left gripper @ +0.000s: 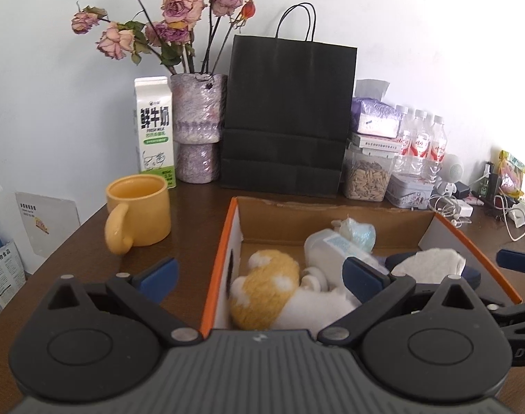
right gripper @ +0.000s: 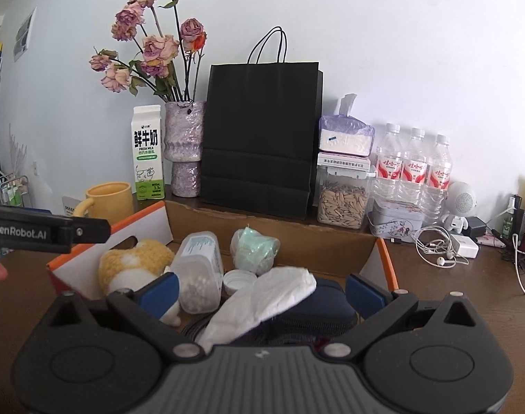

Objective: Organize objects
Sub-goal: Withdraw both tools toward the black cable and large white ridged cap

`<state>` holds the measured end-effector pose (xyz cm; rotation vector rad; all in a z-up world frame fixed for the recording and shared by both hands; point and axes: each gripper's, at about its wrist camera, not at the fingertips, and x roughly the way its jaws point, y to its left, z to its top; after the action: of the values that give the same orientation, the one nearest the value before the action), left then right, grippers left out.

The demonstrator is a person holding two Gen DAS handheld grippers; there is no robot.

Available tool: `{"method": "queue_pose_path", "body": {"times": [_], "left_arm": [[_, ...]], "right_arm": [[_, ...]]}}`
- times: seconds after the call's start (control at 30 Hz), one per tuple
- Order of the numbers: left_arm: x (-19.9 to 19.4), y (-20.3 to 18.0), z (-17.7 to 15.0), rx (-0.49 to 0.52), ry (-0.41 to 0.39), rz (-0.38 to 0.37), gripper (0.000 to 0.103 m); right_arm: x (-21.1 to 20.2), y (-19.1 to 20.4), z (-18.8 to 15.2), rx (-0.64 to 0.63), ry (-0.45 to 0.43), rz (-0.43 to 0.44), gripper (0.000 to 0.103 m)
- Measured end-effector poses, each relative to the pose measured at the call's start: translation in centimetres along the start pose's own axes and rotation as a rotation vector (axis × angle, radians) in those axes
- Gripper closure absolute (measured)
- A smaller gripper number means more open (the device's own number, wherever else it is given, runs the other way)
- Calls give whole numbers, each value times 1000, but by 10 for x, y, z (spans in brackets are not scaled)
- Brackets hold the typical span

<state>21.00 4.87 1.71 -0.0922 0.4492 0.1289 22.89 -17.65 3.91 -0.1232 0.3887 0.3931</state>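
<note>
Both the left gripper (left gripper: 260, 274) and right gripper (right gripper: 262, 289) hang released, empty, over the cardboard box (left gripper: 331, 219) on the table (left gripper: 190, 214).

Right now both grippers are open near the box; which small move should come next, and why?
Probably the left gripper should swing left to the yellow mug. It stands alone on the table outside the cardboard box, while the plush toy and bottle already lie inside.

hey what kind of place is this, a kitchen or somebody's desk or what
Probably a home desk or side table against a wall: dried roses in a vase, a milk carton, and earphones and chargers cluttering the wooden top.
</note>
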Motion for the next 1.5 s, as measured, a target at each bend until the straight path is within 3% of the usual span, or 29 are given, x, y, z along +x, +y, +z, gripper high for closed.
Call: {"method": "queue_pose_path", "body": {"times": [0.3, 0.53, 0.7, 0.9, 0.97, 1.2, 1.5], "left_arm": [[-22, 23, -29, 13, 60, 30, 0], [-27, 33, -49, 14, 116, 48, 0], [-29, 33, -57, 22, 140, 41, 0], [-28, 32, -62, 28, 161, 35, 0], [-27, 31, -63, 28, 164, 33, 0], [-23, 27, -64, 34, 176, 27, 0], [-17, 16, -68, 55, 196, 2, 0]], "right_arm": [[-37, 8, -36, -31, 49, 15, 4], [-36, 13, -63, -40, 154, 57, 20], [-26, 16, -72, -40, 207, 80, 24], [-12, 17, -73, -23, 253, 95, 42], [-11, 18, -73, -15, 251, 115, 64], [-22, 12, -70, 19, 167, 123, 64], [-39, -11, -71, 68, 91, 30, 64]]}}
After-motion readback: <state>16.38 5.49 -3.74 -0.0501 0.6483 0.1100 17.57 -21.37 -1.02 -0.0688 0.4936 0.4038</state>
